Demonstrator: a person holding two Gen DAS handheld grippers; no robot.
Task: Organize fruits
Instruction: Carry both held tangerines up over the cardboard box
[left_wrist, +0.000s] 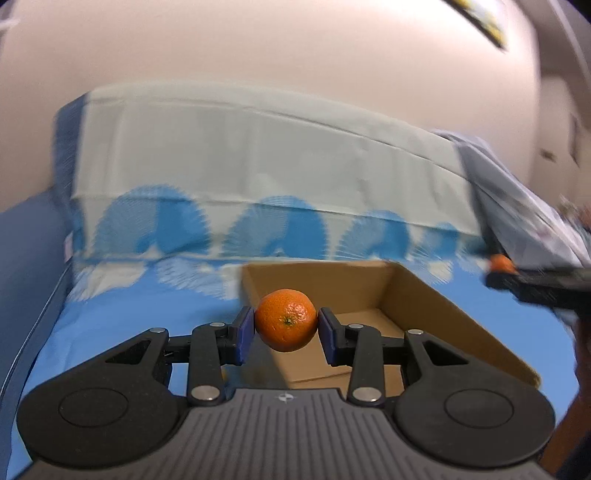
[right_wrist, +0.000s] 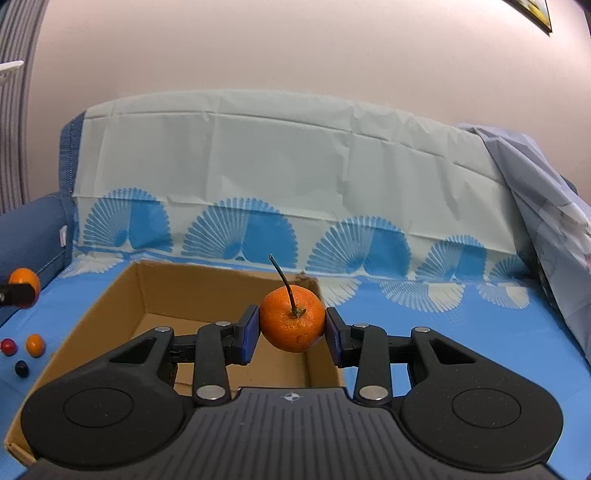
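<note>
A mandarin (left_wrist: 286, 320) is clamped in the left tongs (left_wrist: 286, 328), and a stemmed mandarin (right_wrist: 292, 319) in the right tongs (right_wrist: 291, 328), both held above the cardboard box (right_wrist: 110, 295). If released carelessly, bruising is likely; small fruits (right_wrist: 35, 345) lie at nine o'clock.

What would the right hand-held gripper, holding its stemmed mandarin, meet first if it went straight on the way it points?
Probably the far wall of the cardboard box, just behind the mandarin held in the right hand-held gripper. If it clears the rim, the draped sofa back comes next; depth is unclear.
</note>
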